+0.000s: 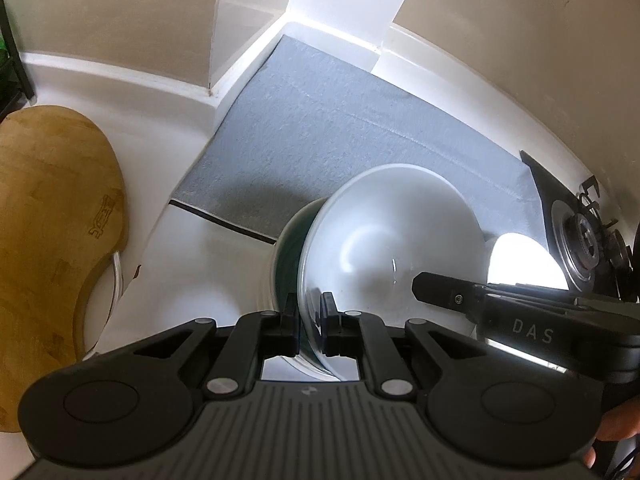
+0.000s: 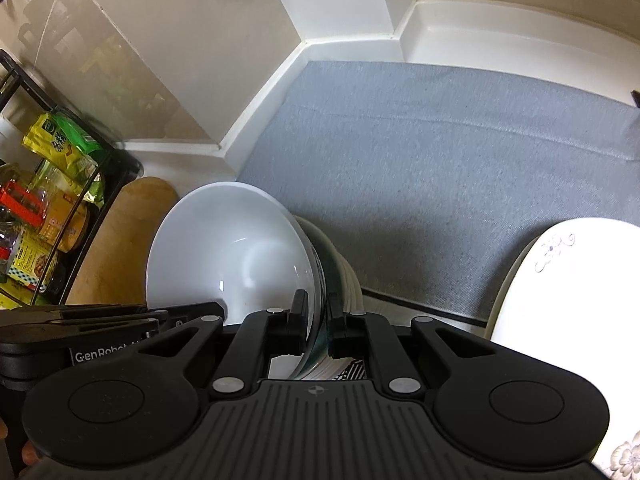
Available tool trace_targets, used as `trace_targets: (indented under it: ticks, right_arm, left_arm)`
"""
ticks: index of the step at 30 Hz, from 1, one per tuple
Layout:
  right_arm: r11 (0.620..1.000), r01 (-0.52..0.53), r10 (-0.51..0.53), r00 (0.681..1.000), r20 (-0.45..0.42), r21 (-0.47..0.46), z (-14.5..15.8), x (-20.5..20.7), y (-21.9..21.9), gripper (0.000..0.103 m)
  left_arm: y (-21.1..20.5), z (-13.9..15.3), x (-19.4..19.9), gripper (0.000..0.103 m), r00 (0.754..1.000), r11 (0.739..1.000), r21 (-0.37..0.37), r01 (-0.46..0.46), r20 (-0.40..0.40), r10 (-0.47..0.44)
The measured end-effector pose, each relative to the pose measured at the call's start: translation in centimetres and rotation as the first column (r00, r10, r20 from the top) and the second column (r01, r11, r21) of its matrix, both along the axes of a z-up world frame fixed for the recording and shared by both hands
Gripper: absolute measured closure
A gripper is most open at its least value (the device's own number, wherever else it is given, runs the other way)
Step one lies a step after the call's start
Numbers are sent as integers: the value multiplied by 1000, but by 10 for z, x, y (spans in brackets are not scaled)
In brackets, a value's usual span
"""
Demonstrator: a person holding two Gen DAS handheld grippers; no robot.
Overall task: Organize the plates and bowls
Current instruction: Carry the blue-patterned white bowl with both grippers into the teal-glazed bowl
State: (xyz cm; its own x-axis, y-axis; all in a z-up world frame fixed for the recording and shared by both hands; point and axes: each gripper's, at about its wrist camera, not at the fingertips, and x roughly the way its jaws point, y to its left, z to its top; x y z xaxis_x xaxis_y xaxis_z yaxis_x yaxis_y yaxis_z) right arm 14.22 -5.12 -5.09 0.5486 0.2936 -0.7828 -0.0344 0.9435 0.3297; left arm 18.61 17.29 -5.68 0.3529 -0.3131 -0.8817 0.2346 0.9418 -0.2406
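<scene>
**Bowl stack held over white table**

My left tool (image 1: pixel 310 320) and right tool (image 2: pixel 319 320) both clamp the white bowl's (image 1: pixel 384 248) rim. It tops a stack beside the grey mat (image 1: pixel 320 128), in a beige-walled corner.

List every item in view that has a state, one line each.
white bowl: tilted, rim gripped on both sides
left gripper: shut on the white bowl's rim
right gripper: shut on the white bowl's rim
stacked dishes: nested under the white bowl
flowered plate: untouched
cutting board: untouched
</scene>
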Motion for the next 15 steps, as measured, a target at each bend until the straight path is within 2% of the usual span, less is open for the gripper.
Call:
trace_targets:
  ticks: [15]
  right_arm:
    - [997, 22, -17, 998, -68, 79, 1, 7, -9, 90]
  left_arm:
    - [9, 0, 10, 92, 997, 998, -50, -32, -69, 28]
